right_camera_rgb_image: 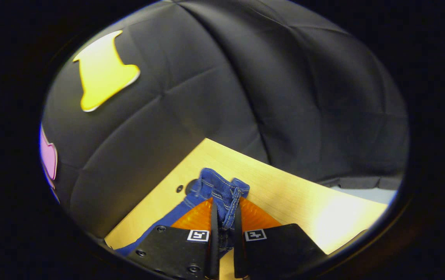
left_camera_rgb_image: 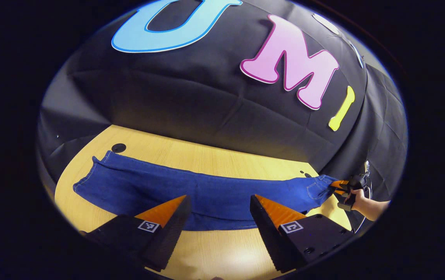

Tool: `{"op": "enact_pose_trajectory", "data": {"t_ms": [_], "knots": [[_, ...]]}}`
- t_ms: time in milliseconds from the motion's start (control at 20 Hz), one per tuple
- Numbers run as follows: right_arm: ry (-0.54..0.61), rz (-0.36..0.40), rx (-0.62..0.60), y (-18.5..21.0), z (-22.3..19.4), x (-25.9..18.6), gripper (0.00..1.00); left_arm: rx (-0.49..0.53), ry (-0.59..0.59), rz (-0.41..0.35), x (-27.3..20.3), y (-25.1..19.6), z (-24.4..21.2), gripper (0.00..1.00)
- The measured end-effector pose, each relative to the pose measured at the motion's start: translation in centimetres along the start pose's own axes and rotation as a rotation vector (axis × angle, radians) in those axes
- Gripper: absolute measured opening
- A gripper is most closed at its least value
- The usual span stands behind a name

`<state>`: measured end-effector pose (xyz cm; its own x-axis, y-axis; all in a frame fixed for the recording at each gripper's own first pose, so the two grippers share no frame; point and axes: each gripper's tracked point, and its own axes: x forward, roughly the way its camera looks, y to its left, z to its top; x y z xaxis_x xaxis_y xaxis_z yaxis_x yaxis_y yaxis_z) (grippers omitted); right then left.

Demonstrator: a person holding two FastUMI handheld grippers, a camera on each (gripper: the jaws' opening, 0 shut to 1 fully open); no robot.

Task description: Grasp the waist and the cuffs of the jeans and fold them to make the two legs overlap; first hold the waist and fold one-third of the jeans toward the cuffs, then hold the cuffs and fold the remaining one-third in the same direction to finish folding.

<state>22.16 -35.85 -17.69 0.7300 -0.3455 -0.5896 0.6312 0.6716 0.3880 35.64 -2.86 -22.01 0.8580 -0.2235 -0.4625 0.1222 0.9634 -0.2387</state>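
Blue jeans (left_camera_rgb_image: pixel 191 190) lie stretched across the wooden table (left_camera_rgb_image: pixel 222 157), legs overlapped, cuffs (left_camera_rgb_image: pixel 90 175) at the left and waist at the right. My left gripper (left_camera_rgb_image: pixel 218 204) is open and hovers over the near edge of the jeans' middle, with nothing between its fingers. In the left gripper view the right gripper (left_camera_rgb_image: pixel 337 187), held by a hand (left_camera_rgb_image: pixel 366 204), pinches the waist end at the far right. In the right gripper view my right gripper (right_camera_rgb_image: pixel 225 212) is shut on the bunched denim waist (right_camera_rgb_image: pixel 222 186), which sticks out past the fingertips over the table (right_camera_rgb_image: pixel 292 194).
A round black hole (left_camera_rgb_image: pixel 118 147) sits in the tabletop beyond the cuffs, and another hole (right_camera_rgb_image: pixel 188 186) lies beside the waist. The black cloth wall (left_camera_rgb_image: pixel 191 97) rises right behind the table's far edge. Bare wood (left_camera_rgb_image: pixel 214 252) runs between the jeans and the near edge.
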Motion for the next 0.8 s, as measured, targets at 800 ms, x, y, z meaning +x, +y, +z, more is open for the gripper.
{"op": "enact_pose_trajectory", "data": {"t_ms": [800], "knots": [[-0.011,0.677,-0.275,15.6,-8.5,-18.1,0.17,-0.056,-0.045,0.046,-5.2,3.0,-2.0,0.97]]}}
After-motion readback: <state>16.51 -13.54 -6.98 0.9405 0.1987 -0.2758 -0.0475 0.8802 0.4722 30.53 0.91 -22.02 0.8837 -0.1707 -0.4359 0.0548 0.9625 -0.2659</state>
